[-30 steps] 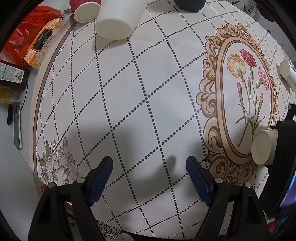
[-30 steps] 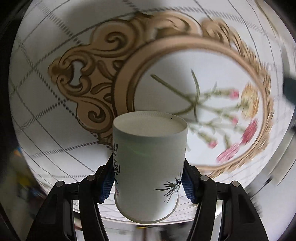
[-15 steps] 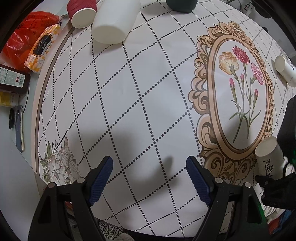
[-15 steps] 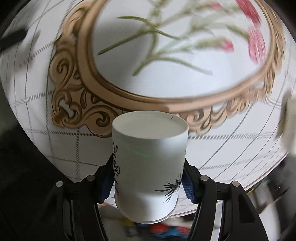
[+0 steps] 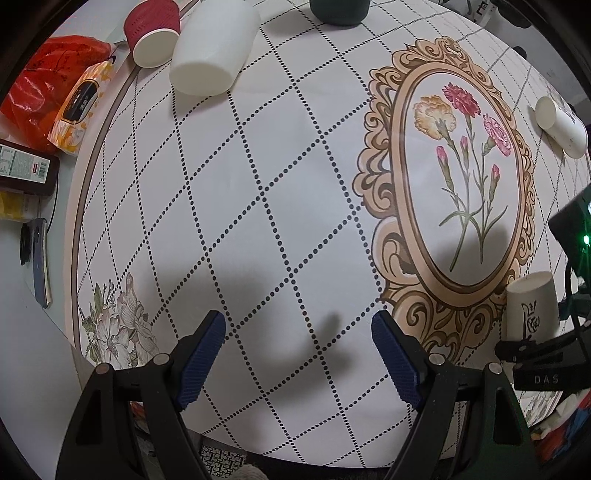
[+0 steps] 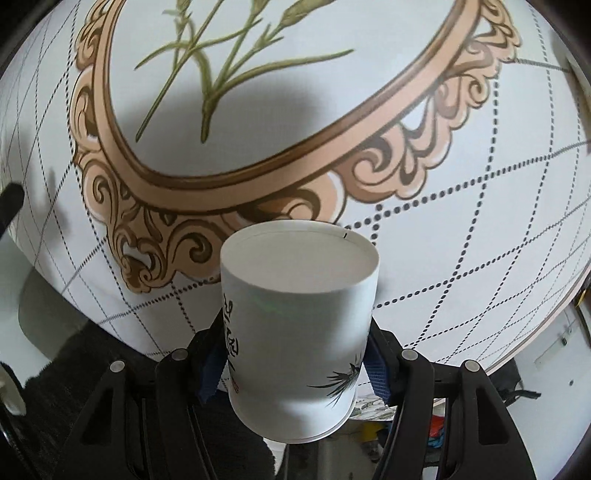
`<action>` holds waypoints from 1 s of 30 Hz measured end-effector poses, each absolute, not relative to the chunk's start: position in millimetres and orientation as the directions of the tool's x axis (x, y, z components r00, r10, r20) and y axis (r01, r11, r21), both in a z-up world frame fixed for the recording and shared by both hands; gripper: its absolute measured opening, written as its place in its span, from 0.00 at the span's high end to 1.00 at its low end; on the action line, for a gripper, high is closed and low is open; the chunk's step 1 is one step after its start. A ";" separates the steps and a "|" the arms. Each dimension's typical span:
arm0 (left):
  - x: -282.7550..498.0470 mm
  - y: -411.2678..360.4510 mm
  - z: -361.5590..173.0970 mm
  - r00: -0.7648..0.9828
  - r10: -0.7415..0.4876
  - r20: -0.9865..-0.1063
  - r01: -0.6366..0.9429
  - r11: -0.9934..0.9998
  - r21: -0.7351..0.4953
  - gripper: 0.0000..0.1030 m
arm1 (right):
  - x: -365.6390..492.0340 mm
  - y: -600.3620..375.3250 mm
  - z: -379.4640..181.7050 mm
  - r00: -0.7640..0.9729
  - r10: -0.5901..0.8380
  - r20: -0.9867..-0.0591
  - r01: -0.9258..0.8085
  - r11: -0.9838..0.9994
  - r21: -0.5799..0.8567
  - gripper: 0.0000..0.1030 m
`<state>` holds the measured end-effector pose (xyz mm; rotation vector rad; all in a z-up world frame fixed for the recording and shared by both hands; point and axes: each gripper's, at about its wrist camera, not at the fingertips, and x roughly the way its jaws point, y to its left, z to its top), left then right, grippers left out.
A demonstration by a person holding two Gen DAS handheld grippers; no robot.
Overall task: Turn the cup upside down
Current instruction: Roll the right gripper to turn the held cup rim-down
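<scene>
A white paper cup (image 6: 299, 325) with black ink drawings sits between the blue pads of my right gripper (image 6: 297, 362), which is shut on it. Its flat base faces away from the camera, towards the table, and its rim is nearest the camera. The cup hangs above the table's near edge, by the gold scroll frame (image 6: 236, 162). In the left wrist view the same cup (image 5: 532, 306) stands base up at the far right, held by the right gripper (image 5: 535, 332). My left gripper (image 5: 299, 350) is open and empty above the dotted-grid cloth.
At the table's far side are a red ribbed cup (image 5: 151, 33), a white cup on its side (image 5: 210, 55) and a dark green cup (image 5: 340, 11). Another white cup (image 5: 559, 123) lies at the far right. A red bag (image 5: 40, 88) and a tissue pack (image 5: 79, 107) lie left.
My right gripper has turned with the cup, so the cup went from lying sideways to base up, and has moved towards the table's near edge. The left gripper has stayed open and almost still.
</scene>
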<state>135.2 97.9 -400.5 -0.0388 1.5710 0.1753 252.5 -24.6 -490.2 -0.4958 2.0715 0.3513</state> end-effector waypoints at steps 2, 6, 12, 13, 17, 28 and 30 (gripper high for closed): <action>134.7 97.4 -399.9 -0.009 0.086 -0.996 -0.134 0.987 0.086 0.22 | 254.3 -35.3 -484.1 -0.485 -0.197 -0.852 -0.464 0.884 0.060 0.35; 134.4 95.3 -399.2 -0.009 0.087 -0.996 -0.131 0.987 0.088 0.22 | 274.3 -31.6 -479.3 -0.485 -0.185 -0.855 -0.459 0.886 0.069 0.22; 131.9 92.2 -398.9 -0.012 0.082 -0.997 -0.136 0.987 0.083 0.22 | 293.0 -24.8 -466.1 -0.466 -0.186 -0.865 -0.470 0.881 0.064 0.22; 131.3 91.7 -399.0 -0.012 0.082 -0.997 -0.136 0.987 0.083 0.22 | 293.0 -24.6 -465.4 -0.461 -0.187 -0.868 -0.470 0.881 0.060 0.22; 126.5 92.2 -400.0 -0.015 0.081 -0.997 -0.139 0.987 0.082 0.22 | 294.2 -35.5 -460.7 -0.456 -0.183 -0.871 -0.454 0.889 0.052 0.22; 121.9 84.4 -401.3 -0.014 0.081 -0.997 -0.122 0.989 0.082 0.22 | 284.1 -38.2 -448.0 -0.379 -0.124 -0.917 -0.426 0.903 0.054 0.40; 123.3 81.6 -401.8 -0.018 0.075 -0.997 -0.121 0.990 0.077 0.22 | 277.4 -42.5 -440.4 -0.338 -0.091 -0.937 -0.408 0.911 0.059 0.40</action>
